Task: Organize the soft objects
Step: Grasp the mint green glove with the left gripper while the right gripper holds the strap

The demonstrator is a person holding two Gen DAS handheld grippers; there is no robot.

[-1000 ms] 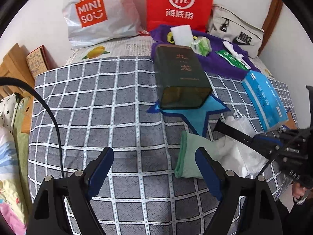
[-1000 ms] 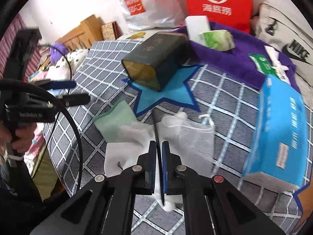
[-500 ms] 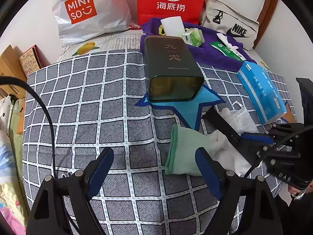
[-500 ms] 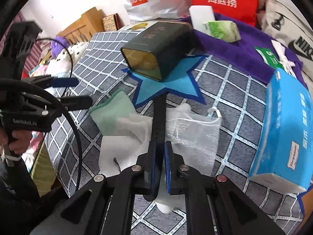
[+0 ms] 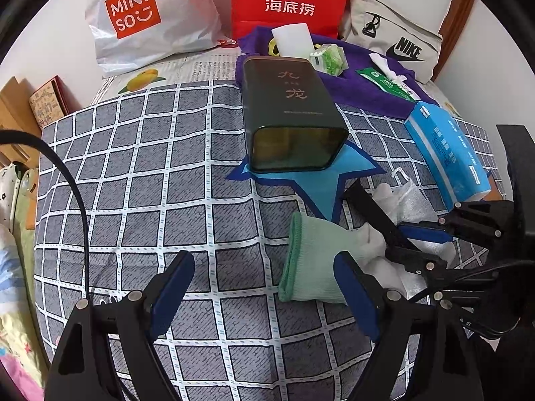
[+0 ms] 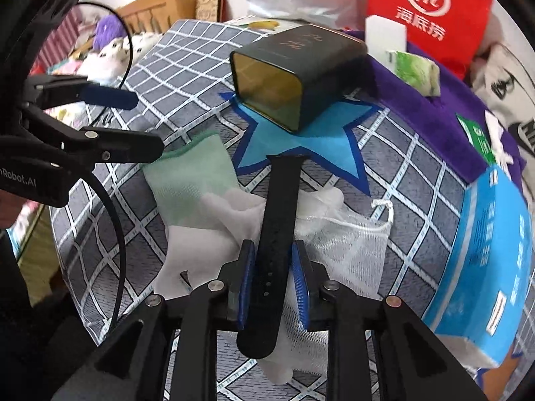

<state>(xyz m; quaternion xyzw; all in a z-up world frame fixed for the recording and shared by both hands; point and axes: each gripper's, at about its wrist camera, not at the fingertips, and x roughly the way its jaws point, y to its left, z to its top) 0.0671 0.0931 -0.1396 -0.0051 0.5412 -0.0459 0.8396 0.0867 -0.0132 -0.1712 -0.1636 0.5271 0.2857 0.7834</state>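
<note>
Right gripper (image 6: 273, 282): jaws, pressed nearly together on the black strap (image 6: 279, 220) a second ago, now stand apart with blue pads on either side of it; whether the pads touch the strap, cannot tell. Strap now points forward across the white cloth (image 6: 200, 244) toward the blue star mat (image 6: 321, 140), its broad face up, where a second ago only a thin edge shows. In the left wrist view the right gripper (image 5: 401, 237) sits farther in over the white cloth, strap tip (image 5: 356, 193) close to the star. Left gripper (image 5: 264, 287) is closer to the green glove (image 5: 311, 260), its right pad now overlapping the glove's edge.
</note>
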